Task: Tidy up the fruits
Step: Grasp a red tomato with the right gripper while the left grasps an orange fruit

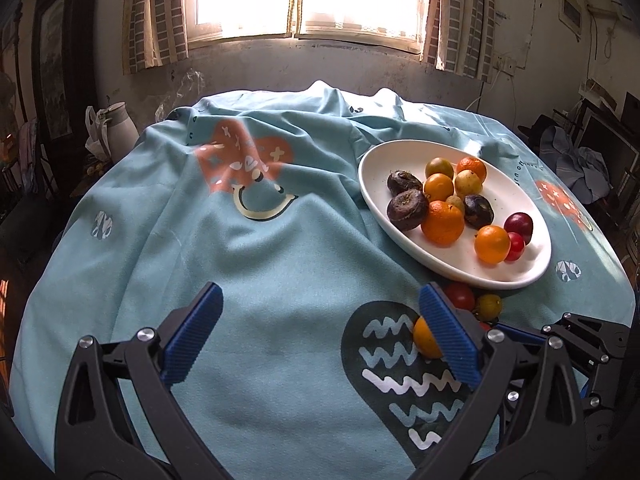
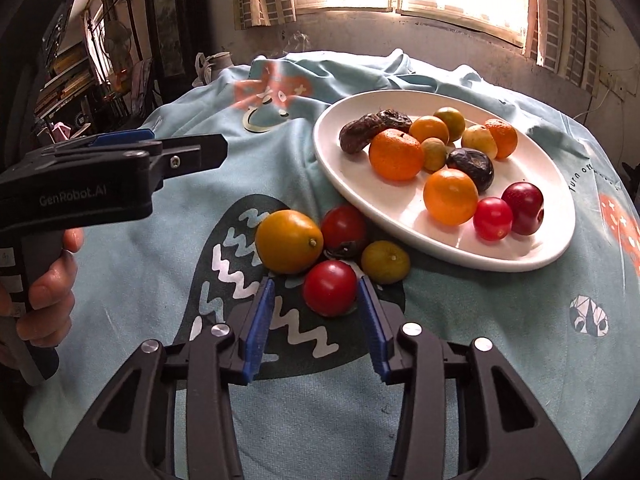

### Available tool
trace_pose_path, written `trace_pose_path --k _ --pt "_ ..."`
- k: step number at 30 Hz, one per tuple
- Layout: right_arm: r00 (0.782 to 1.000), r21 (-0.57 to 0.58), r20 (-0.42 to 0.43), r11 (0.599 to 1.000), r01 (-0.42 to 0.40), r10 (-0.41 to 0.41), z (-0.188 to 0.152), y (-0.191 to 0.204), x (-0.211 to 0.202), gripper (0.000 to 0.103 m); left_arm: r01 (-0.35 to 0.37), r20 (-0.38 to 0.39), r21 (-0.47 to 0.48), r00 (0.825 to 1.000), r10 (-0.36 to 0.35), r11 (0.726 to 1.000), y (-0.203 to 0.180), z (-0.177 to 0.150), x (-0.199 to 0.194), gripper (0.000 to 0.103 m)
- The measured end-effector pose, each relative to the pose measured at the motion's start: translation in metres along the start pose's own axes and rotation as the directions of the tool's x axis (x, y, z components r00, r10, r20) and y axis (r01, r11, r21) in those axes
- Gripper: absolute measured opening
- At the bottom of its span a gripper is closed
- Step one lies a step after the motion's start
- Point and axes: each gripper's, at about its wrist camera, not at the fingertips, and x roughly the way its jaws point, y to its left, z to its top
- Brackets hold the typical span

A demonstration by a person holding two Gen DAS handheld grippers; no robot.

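Note:
A white oval plate point(image 2: 400, 204) point(image 1: 376, 168) holds several oranges, dark brown fruits and red fruits. In front of it on the blue cloth lie an orange citrus point(image 2: 289, 241) point(image 1: 426, 338), a red tomato point(image 2: 344, 228) point(image 1: 460, 296), a greenish citrus point(image 2: 385, 262) point(image 1: 489, 307) and a second red tomato point(image 2: 330, 288). My right gripper point(image 2: 316, 292) straddles that second tomato, and a gap shows between its blue pads and the fruit. My left gripper point(image 1: 320, 296) point(image 2: 192, 142) stands open over bare cloth, left of the loose fruits, with a hand on its handle.
The wrinkled blue cloth point(image 1: 280, 240) covers a round table that drops away at the left and right edges. A white jug point(image 1: 120, 128) stands beyond the far left edge. A wall with a bright window rises behind the table.

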Motion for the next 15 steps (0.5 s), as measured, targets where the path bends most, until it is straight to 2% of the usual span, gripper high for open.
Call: trace_pose_path --k 3,8,9,15 --pt "0.999 -0.006 -0.012 0.999 0.032 -0.032 0.000 -0.001 0.005 0.036 0.000 0.001 0.000 1.000 0.000 1.000 0.000 0.000 0.000 0.100" --pt "0.999 0.023 -0.039 0.999 0.033 -0.032 0.000 -0.008 0.011 0.034 -0.007 -0.007 -0.002 1.000 0.007 1.000 0.000 0.000 0.002 0.100" --pt "0.999 0.027 -0.037 0.999 0.037 -0.035 0.000 -0.009 0.011 0.030 -0.007 -0.010 -0.002 1.000 0.007 1.000 -0.001 -0.001 0.003 0.100" --pt "0.999 0.144 -0.011 0.988 -0.051 0.053 0.002 -0.031 -0.007 0.028 0.020 -0.010 0.031 1.000 -0.019 0.999 -0.005 -0.002 0.005 0.100"
